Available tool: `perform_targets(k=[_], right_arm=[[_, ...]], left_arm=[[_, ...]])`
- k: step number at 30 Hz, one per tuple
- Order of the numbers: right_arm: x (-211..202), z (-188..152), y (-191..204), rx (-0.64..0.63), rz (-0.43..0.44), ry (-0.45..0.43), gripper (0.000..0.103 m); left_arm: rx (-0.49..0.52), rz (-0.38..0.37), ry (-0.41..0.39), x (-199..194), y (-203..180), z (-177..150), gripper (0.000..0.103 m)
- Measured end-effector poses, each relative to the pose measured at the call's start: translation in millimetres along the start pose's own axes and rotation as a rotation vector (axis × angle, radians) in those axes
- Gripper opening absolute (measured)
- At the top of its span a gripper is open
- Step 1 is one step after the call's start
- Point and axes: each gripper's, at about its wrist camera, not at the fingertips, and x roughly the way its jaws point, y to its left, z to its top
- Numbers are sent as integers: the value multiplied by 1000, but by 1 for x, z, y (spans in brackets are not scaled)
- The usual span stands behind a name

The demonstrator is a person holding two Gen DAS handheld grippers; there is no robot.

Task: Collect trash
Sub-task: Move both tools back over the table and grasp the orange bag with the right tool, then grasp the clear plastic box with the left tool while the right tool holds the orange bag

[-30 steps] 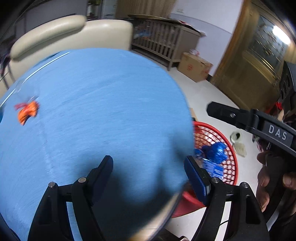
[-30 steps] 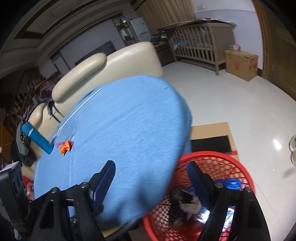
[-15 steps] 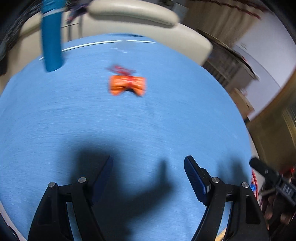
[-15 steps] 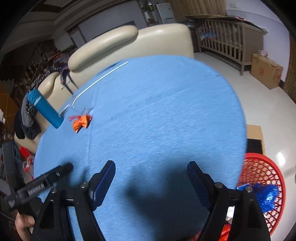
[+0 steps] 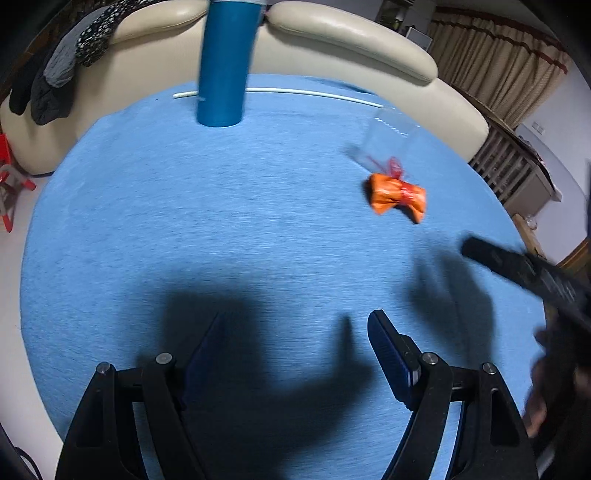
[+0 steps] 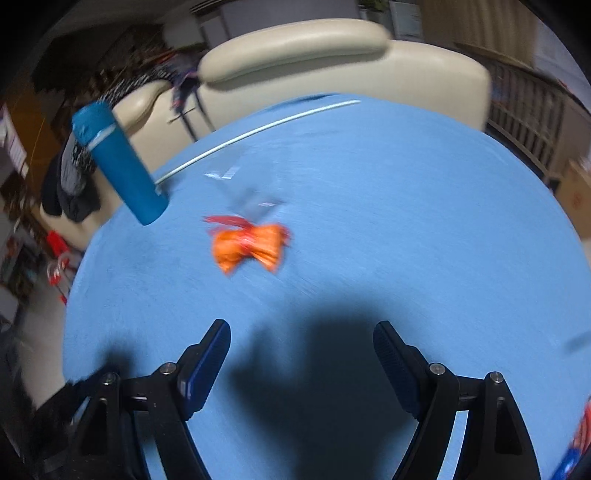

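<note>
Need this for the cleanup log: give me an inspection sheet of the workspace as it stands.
Surface: round table with blue cloth.
Job's things: orange wrapper lying on the cloth; clear plastic bag just beyond it.
Clutter: blue bottle standing upright; white straw near the far edge.
Grippers: left hand-held gripper open and empty; right hand-held gripper open and empty.
Cables: nothing seen.
Surroundings: cream sofa behind the table, dark clothes draped on it.

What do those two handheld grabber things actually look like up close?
Both look alike. The left tool has two angular black fingers with silver pivot screws and ribbed dark-blue pads. The right tool is built the same, black with blue pads. No cables or sleeves are clearly visible.
</note>
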Motion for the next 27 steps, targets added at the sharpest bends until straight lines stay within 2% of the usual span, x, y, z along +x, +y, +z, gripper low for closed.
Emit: perform_targets(k=[2,7,14,16,18,22,27], right_arm=[[20,15,22,-31,-11,0,83],[51,39,43,-48,-69,-4,84],[83,53,49,-71,-107,24,85],[94,53,48,-74,-81,54,84],[93,52,47,-80,-82,22,71],[83,51,32,-78,-66,4,70],[62,40,-11,-30,-62,-10,70]], left_arm=[[-10,17,0,-2,8,1,80],[-30,23,-15,-7,23,10,80],[-34,18,-18,-3,28,22,80],[-23,19,-18,0,27,27,80],[-13,26,-23,0,25,31,80],[1,32,-35,4,18,44,80],[66,9,-60,14,-6,71,80]])
